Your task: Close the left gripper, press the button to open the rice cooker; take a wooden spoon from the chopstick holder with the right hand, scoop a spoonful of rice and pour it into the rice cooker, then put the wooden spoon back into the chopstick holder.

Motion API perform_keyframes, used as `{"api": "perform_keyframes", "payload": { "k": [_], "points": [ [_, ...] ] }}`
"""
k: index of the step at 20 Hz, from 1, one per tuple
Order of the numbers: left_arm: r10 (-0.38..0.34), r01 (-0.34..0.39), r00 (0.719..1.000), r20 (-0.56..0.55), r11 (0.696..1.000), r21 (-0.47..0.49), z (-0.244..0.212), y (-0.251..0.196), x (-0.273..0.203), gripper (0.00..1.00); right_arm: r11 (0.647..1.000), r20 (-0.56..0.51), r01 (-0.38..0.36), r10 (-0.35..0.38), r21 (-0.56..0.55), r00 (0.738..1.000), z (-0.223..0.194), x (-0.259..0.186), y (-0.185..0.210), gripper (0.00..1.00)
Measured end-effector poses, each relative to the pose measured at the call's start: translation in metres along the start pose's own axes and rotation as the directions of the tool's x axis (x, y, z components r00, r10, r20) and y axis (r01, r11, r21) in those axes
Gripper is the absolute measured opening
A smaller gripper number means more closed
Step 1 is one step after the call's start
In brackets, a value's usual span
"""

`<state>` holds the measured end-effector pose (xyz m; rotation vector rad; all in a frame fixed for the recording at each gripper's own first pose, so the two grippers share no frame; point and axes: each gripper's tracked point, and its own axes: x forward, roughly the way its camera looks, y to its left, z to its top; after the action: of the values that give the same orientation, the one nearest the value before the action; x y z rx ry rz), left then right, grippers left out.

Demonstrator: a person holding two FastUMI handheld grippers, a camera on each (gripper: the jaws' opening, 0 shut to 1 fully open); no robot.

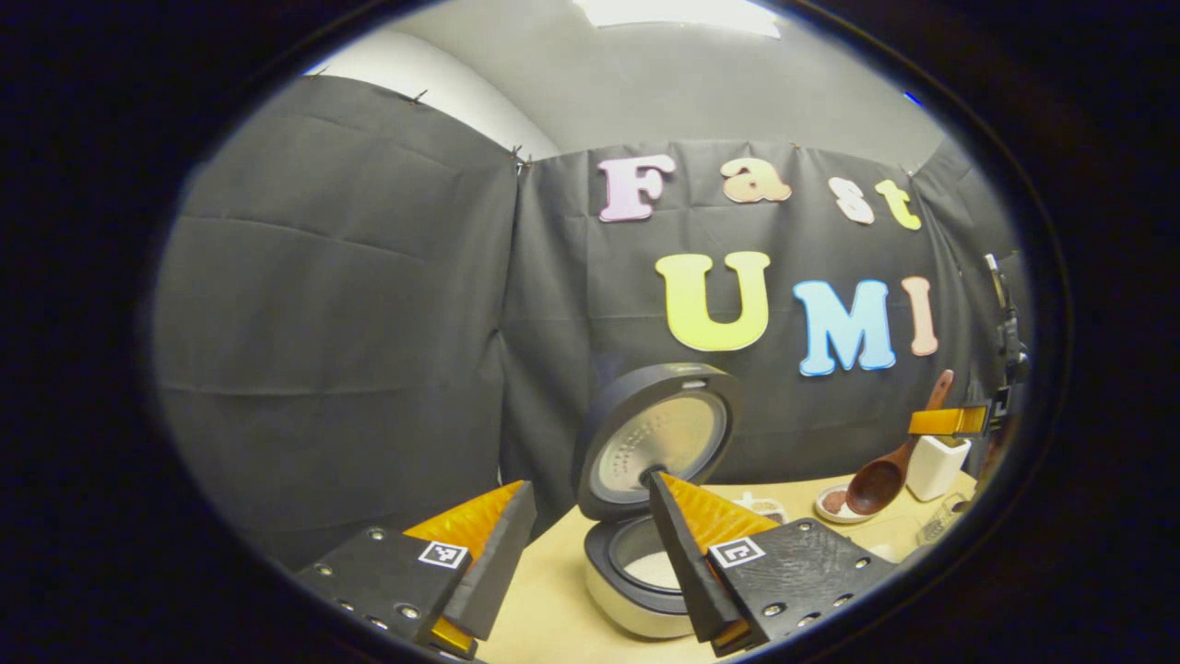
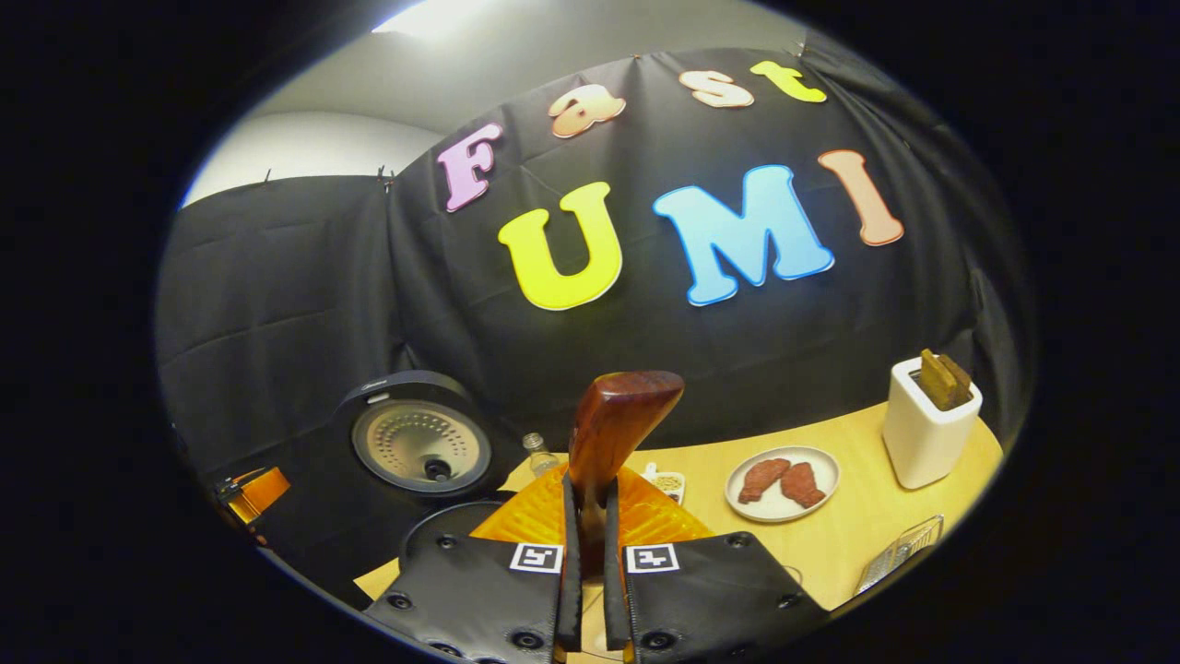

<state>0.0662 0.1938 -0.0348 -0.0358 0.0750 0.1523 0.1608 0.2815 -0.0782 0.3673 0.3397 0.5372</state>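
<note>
Tan table (image 2: 857,544) against black cloth wall, rice cooker (image 1: 645,516) lid up, left hand-held gripper (image 1: 590,544) released before it, right hand-held gripper (image 2: 586,553) clenched on wooden spoon (image 2: 613,424) right of cooker, near white chopstick holder (image 2: 926,429).

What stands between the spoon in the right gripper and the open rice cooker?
Nothing visible. The right gripper holds the wooden spoon in the air above the plate. The rice cooker has its lid up, with bare table around it.
</note>
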Motion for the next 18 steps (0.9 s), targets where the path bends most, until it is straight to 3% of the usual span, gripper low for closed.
{"api": "perform_keyframes", "payload": {
  "k": [5, 11, 14, 15, 18],
  "points": [
    [-0.044, 0.044, 0.999, 0.008, 0.999, 0.002, 0.008, -0.032, -0.007, 0.79, 0.993, 0.031, 0.117, -0.118, 0.031, 0.993, 0.017, -0.033, -0.064, 0.14],
    [-0.095, 0.095, 0.995, 0.02, 0.995, 0.007, 0.018, -0.07, -0.012, 0.79, 0.974, 0.052, 0.226, -0.227, 0.032, 0.972, 0.026, -0.071, -0.124, 0.11],
    [-0.116, 0.116, 0.993, 0.032, 0.993, 0.005, 0.023, -0.088, -0.015, 0.79, 0.961, 0.056, 0.275, -0.276, 0.023, 0.959, 0.025, -0.088, -0.15, 0.07],
    [-0.122, 0.122, 0.992, 0.035, 0.993, 0.006, 0.025, -0.094, -0.017, 0.79, 0.955, 0.057, 0.295, -0.296, 0.021, 0.954, 0.025, -0.092, -0.161, 0.11],
    [-0.134, 0.133, 0.99, 0.04, 0.991, 0.014, 0.027, -0.105, -0.022, 0.79, 0.934, 0.047, 0.355, -0.356, 0.022, 0.933, 0.018, -0.107, -0.192, 0.11]
  ]
}}
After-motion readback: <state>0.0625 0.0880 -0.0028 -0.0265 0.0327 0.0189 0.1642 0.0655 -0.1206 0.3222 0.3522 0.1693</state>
